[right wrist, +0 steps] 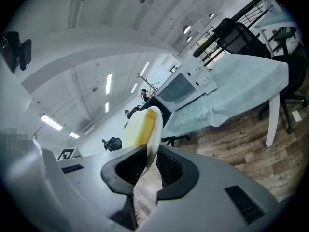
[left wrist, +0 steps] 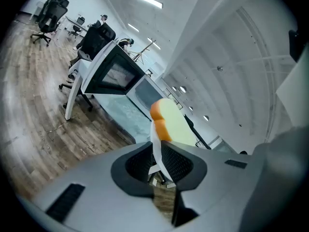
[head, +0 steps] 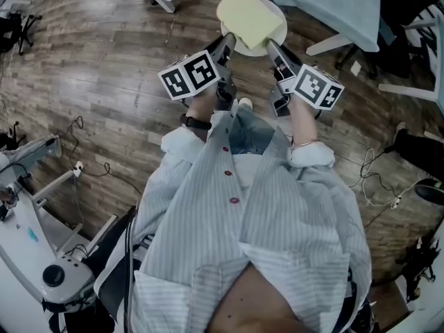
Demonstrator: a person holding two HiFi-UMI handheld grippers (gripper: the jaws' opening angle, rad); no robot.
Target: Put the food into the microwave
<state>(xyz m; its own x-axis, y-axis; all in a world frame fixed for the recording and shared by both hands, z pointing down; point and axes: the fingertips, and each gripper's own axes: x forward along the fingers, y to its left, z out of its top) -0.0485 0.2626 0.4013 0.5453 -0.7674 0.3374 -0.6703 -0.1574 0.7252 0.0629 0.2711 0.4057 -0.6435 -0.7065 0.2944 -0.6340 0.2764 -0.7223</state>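
White plate (left wrist: 155, 146) under pale, orange-crusted bread (left wrist: 175, 125)

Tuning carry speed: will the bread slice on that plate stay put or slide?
The bread slice lies loose on the plate, nothing pinning it, so it would probably slide if tilted. It looks thick, likely light and spongy. The plate seems rigid: left gripper and right gripper hold only its edge.

I count one plate (head: 258, 49), white and round, and one slice of bread (head: 244, 16) lying on it. There are two grippers, a left gripper (head: 227, 44) and a right gripper (head: 272, 47), each with two jaws, so four jaws together. One microwave (left wrist: 112, 74) stands on one surface (right wrist: 231, 88) covered with a pale cloth.
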